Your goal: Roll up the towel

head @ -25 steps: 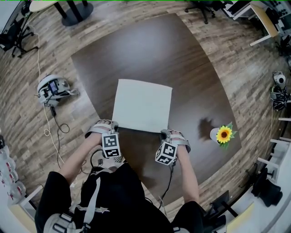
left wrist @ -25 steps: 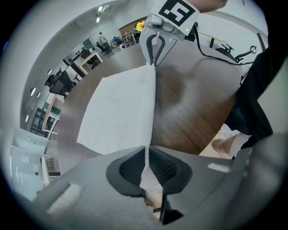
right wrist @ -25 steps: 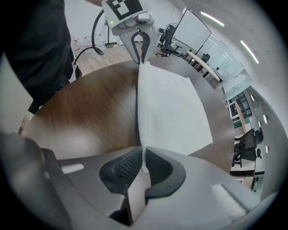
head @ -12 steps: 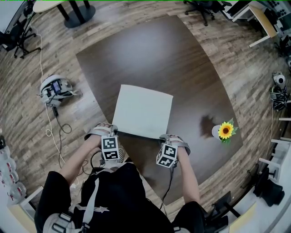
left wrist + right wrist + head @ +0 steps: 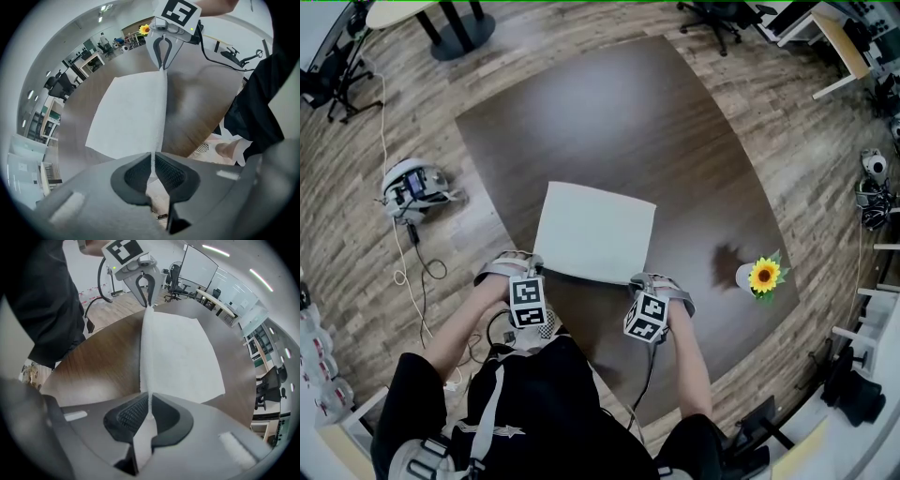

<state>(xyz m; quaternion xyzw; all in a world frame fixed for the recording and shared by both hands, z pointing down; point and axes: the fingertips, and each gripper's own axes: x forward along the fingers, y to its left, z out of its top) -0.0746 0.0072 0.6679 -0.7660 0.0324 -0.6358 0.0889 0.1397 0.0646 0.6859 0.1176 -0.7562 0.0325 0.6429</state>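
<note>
A white towel (image 5: 595, 232) lies flat on the dark brown table (image 5: 609, 122). Its near edge is lifted into a thin ridge stretched between my two grippers. My left gripper (image 5: 532, 274) is shut on the near left corner; in the left gripper view the cloth (image 5: 126, 117) runs straight into the pinched jaws of the left gripper (image 5: 153, 164). My right gripper (image 5: 639, 281) is shut on the near right corner, and the right gripper view shows the towel (image 5: 183, 352) clamped in the right gripper (image 5: 149, 411). Each gripper view shows the other gripper at the ridge's far end.
A sunflower in a small white pot (image 5: 761, 277) stands on the table to the right of the towel. A round device with a cable (image 5: 411, 183) lies on the wooden floor at the left. My body is close to the table's near edge.
Both grippers stay shut on the towel's near corners in almost the same place. The towel's visible stretch from near edge to far edge looks slightly shorter.
</note>
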